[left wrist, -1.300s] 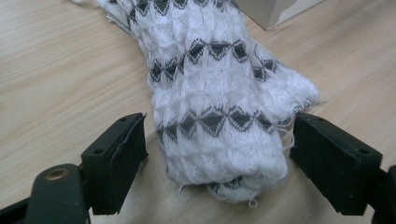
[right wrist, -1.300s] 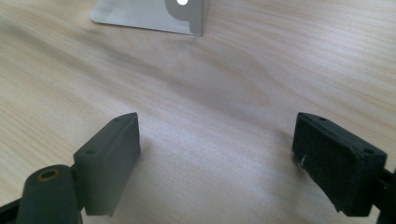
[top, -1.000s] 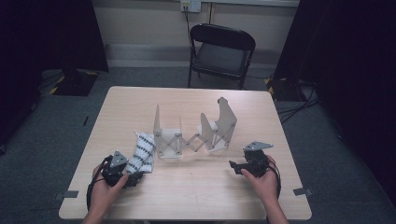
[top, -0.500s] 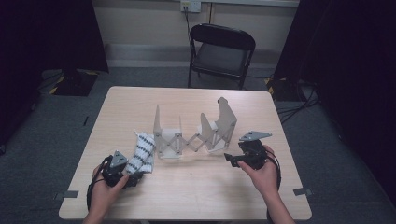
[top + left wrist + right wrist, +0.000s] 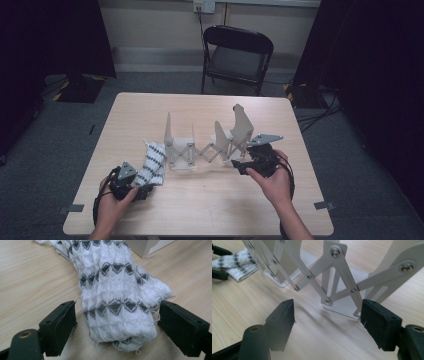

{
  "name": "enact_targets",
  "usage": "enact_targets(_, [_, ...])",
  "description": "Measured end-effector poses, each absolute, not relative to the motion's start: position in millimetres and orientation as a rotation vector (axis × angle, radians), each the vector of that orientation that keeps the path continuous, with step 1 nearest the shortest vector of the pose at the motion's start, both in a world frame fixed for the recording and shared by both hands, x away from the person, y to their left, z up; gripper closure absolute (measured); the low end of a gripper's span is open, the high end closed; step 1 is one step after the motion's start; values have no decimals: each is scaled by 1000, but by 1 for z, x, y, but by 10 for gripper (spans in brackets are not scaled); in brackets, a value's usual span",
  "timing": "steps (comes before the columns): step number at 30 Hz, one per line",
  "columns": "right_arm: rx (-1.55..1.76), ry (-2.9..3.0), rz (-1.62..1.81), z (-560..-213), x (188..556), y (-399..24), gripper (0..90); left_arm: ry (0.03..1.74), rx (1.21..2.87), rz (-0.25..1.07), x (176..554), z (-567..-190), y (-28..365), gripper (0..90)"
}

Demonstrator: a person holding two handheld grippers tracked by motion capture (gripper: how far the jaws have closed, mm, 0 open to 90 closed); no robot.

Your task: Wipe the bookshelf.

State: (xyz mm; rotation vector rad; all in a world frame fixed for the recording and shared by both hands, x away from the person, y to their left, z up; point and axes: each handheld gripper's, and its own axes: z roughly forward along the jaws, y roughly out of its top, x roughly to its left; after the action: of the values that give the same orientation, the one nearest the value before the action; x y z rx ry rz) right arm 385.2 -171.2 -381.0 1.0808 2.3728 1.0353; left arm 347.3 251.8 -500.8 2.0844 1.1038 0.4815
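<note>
A folded white knitted cloth (image 5: 152, 162) with black diamond bands lies on the table left of a white scissor-type folding rack (image 5: 200, 150). My left gripper (image 5: 142, 189) is open at the cloth's near end. In the left gripper view the cloth (image 5: 115, 297) lies between the jaws of the left gripper (image 5: 117, 308), and the pads do not press on it. My right gripper (image 5: 240, 165) hovers by the rack's right end, pointing at it. Its jaws have just been closing a little, and it is still open with nothing between them. The right gripper (image 5: 328, 306) faces the rack's crossed bars (image 5: 342, 272).
The light wooden table (image 5: 200, 210) has bare wood in front of the rack and along its near edge. A black folding chair (image 5: 237, 55) stands beyond the far edge. Dark curtains hang at both sides.
My right gripper has risen off the table and moved left toward the rack's right end. The left gripper and the cloth have not moved.
</note>
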Motion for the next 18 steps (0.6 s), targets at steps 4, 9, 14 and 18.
enact_targets(4, [1047, 2375, 1010, -378, 385, -161, 294, 1103, 2085, 482, 347, -501, 252, 148])
enact_targets(9, [1002, 2394, 1045, -373, 387, -139, 295, 1103, 2085, 481, 347, -501, 252, 147])
enact_targets(14, [982, 2413, 1063, -372, 393, -119, 310, 1103, 2085, 481, 347, -501, 252, 147])
enact_targets(18, [958, 2418, 1063, -369, 397, -108, 327, 1103, 2085, 481, 347, -501, 252, 147])
